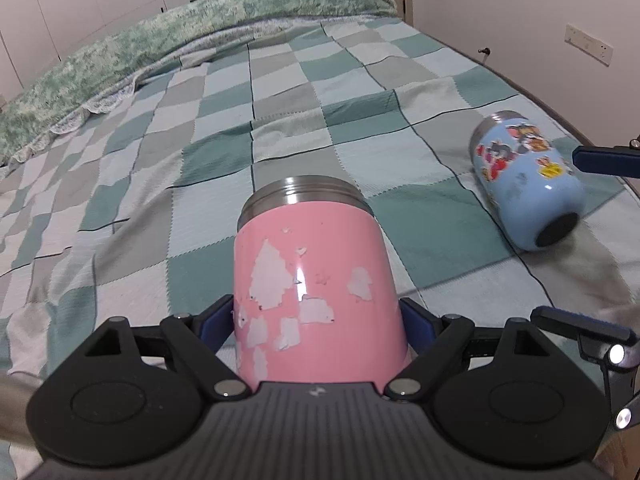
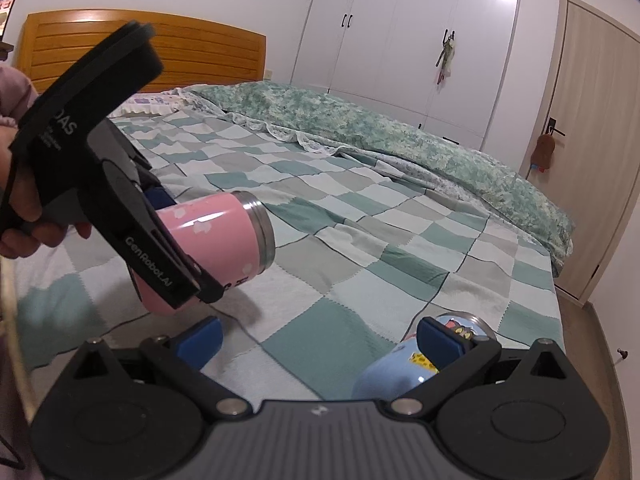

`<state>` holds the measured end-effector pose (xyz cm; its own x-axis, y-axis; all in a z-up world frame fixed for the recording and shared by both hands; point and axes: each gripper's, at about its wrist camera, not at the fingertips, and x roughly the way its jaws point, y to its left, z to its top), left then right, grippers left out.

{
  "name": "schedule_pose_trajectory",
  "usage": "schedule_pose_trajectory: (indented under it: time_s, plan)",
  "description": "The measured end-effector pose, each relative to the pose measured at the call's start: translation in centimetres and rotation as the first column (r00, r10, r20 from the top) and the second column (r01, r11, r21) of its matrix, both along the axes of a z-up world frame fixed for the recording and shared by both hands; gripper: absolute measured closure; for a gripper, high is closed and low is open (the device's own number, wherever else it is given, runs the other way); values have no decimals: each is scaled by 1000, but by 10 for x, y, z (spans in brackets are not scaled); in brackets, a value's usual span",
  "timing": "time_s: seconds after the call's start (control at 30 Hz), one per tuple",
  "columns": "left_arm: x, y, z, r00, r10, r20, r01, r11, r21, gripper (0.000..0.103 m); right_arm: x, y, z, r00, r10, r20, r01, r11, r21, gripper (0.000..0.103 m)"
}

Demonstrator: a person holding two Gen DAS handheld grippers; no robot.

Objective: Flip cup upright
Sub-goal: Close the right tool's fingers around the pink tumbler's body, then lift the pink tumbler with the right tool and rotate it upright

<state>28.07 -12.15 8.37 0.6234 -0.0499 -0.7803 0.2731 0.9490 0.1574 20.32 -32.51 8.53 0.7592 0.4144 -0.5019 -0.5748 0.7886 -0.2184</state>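
Between the left gripper's pads: the pink cup (image 1: 316,292) is clamped near its base, its steel-rimmed mouth pointing away from the camera, so it is held lying over rather than upright.
Pink cup, right wrist view: the same cup (image 2: 224,236) is seen raised clear of the bed, tilted with its mouth aimed sideways and slightly down; a shadow is cast on the blanket beneath it.
Pink cup surface: pale patches of worn sticker are scattered over the pink paint.
Left gripper (image 1: 316,320): closed on the pink cup, a blue pad pressed to each side of the body.
Blue cup (image 1: 528,184): laid on its side on the blanket, cartoon stickers on its wall, dark base turned toward the left camera.
Right gripper (image 2: 318,340): jaws spread wide, nothing held; the blue cup (image 2: 400,372) is seen just beside and partly behind its right pad, and contact cannot be judged.
Checked blanket (image 1: 280,100): green, grey and pale squares are spread across the bed.
Green quilt (image 2: 380,128): bunched along the far edge.
Wardrobe (image 2: 400,20): white doors behind.
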Motion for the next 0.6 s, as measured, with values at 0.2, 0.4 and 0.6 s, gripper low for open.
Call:
schedule_pose_trajectory:
  time_s: [0.2,0.4,0.6]
  plan:
    - [-41,10,12,1000,3,20,-3,1000,-11,16,-30,3,13,1000,-11,-4,11,1000,0,0]
    - [-78,25,10,999,32,26,-31,999,-13,16,-61,12,20,1000,-12,-14,12,1000,-13,0]
    - [-101,35,-7,998,62,20,-62,998,-9,16,-83,22,13,999,-17,-51,16,1000,-23,0]
